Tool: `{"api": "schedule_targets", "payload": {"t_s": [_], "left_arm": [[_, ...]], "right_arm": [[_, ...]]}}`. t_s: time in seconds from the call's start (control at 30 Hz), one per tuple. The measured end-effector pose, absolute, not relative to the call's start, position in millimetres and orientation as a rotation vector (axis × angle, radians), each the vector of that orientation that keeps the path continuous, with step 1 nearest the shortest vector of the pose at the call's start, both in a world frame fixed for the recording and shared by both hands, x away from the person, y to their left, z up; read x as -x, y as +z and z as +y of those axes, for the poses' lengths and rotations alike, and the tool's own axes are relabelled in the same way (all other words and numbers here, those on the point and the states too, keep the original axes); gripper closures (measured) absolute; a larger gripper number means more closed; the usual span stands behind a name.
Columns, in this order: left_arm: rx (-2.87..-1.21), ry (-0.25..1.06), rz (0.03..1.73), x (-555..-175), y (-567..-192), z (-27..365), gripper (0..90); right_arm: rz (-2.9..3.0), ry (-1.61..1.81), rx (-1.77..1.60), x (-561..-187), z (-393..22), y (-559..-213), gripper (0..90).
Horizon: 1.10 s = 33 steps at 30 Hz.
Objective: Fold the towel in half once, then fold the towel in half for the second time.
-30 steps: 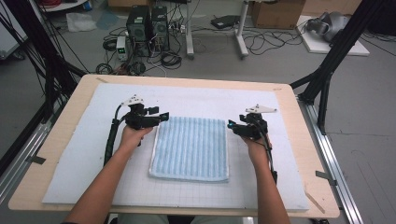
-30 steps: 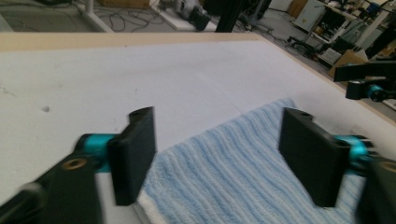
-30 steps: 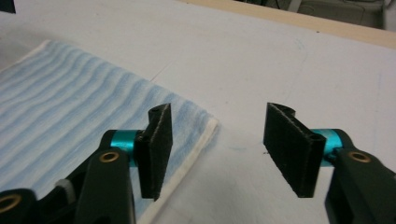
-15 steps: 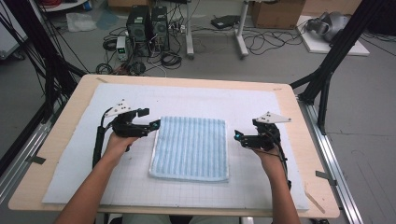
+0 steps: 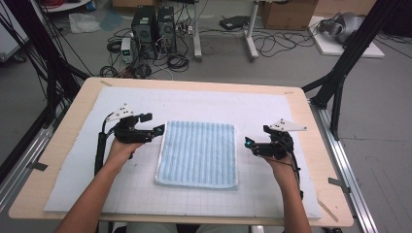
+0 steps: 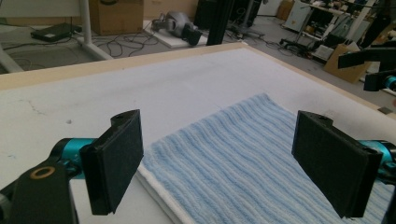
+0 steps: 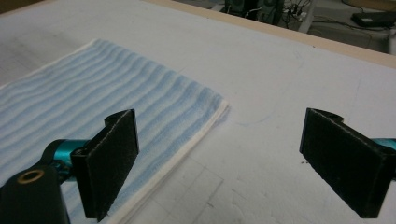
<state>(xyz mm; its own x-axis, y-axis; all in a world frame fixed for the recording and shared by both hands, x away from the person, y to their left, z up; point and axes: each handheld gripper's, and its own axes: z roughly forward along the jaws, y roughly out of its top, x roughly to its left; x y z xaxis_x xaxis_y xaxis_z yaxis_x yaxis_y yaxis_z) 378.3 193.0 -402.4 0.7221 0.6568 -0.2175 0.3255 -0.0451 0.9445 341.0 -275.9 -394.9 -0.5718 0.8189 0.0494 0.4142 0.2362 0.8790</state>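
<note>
The blue ribbed towel point(image 5: 198, 154) lies folded and flat on the white padded bench point(image 5: 68, 184). The left gripper point(image 5: 156, 130) and right gripper point(image 5: 249, 143) have flat black fingers, spread wide and empty; the left's have just been opening.

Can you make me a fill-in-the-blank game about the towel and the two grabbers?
1. The striped towel is white and ____.
2. The towel lies ____ on the white mat, folded into a neat rectangle.
3. The left gripper and the right gripper both have their jaws ____, with nothing between them.
4. The towel sits ____ the two grippers.

Missing words: blue; flat; open; between
</note>
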Motion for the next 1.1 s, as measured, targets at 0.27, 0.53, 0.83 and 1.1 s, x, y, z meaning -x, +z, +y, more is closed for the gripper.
{"api": "schedule_targets", "payload": {"t_s": [0.27,0.53,0.83,1.1], "left_arm": [[-1.664,0.312,0.858,-385,-398,192,16.7],[-1.689,0.323,0.957,-401,-400,197,19.4],[-1.75,0.321,0.992,-428,-403,193,27.9],[-1.818,0.288,1.034,-450,-426,178,36.3]], "right_arm": [[2.089,1.288,-1.13,-341,-275,-395,11.0],[2.105,1.265,-1.143,-343,-273,-397,11.0],[2.128,1.251,-1.139,-342,-271,-398,11.0],[2.136,1.244,-1.14,-342,-271,-397,11.0]]}}
